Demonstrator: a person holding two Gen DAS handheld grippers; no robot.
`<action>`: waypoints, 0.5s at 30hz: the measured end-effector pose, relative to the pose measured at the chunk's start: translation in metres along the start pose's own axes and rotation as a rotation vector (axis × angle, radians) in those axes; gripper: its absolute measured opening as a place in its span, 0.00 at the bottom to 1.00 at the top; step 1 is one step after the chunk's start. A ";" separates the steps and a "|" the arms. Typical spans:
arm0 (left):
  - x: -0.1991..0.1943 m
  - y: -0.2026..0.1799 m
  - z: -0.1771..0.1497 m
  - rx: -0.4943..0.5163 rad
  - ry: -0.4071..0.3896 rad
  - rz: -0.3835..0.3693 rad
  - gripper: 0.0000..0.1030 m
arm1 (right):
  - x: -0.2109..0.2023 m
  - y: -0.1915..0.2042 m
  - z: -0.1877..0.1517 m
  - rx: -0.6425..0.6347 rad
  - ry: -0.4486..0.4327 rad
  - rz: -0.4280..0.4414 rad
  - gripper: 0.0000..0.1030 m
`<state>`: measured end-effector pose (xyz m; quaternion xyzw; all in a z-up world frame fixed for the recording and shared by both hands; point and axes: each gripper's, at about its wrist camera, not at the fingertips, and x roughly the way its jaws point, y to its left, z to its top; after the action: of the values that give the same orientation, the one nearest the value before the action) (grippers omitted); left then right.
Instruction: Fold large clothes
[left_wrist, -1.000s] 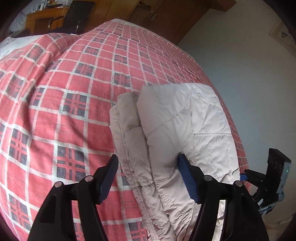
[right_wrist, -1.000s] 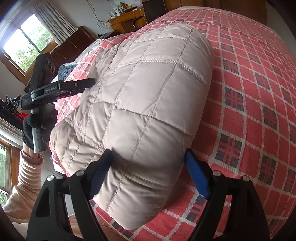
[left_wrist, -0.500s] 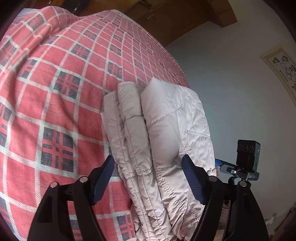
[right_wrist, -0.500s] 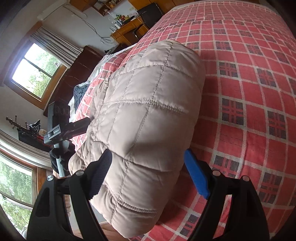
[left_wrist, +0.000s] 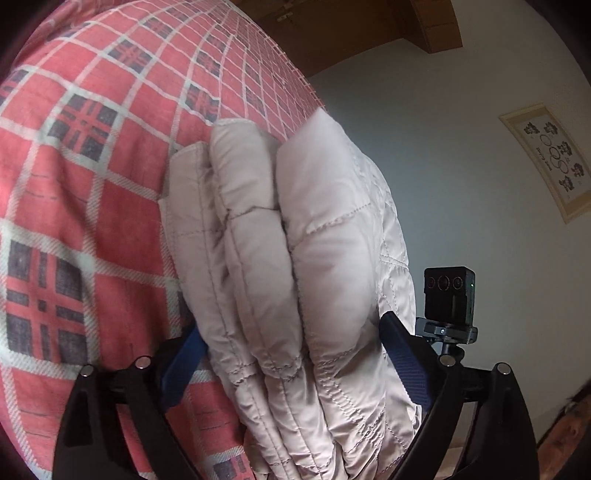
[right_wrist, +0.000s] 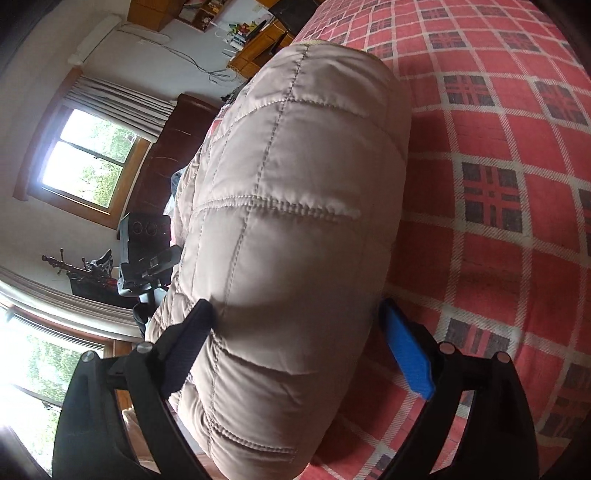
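- No readable text, brand or number in either view.
- Framed wall picture (left_wrist: 549, 162), left wrist view: ring shapes and dark figures, lettering too small to read.
- Items on the desk (right_wrist: 255, 48), right wrist view: labels blurred.

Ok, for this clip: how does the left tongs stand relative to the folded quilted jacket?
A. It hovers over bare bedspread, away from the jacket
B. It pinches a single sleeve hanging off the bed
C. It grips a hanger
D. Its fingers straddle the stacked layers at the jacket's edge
D: in the left wrist view, the left tongs has its blue pads on either side of the folded beige quilted jacket, which lies on the red plaid bedspread.
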<state>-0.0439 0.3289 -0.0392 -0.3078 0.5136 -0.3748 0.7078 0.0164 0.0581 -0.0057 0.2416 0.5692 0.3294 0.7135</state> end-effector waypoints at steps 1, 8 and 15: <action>0.004 -0.004 -0.001 0.011 0.008 0.011 0.94 | 0.003 -0.002 0.000 0.007 0.007 0.018 0.89; 0.031 -0.024 -0.006 0.023 0.074 -0.057 0.95 | 0.025 -0.007 0.000 0.004 0.028 0.081 0.95; 0.033 -0.032 -0.013 0.017 0.035 -0.056 0.67 | 0.024 -0.004 -0.005 -0.030 0.003 0.087 0.77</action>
<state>-0.0570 0.2837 -0.0330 -0.3094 0.5139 -0.4043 0.6905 0.0154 0.0728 -0.0257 0.2549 0.5542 0.3688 0.7014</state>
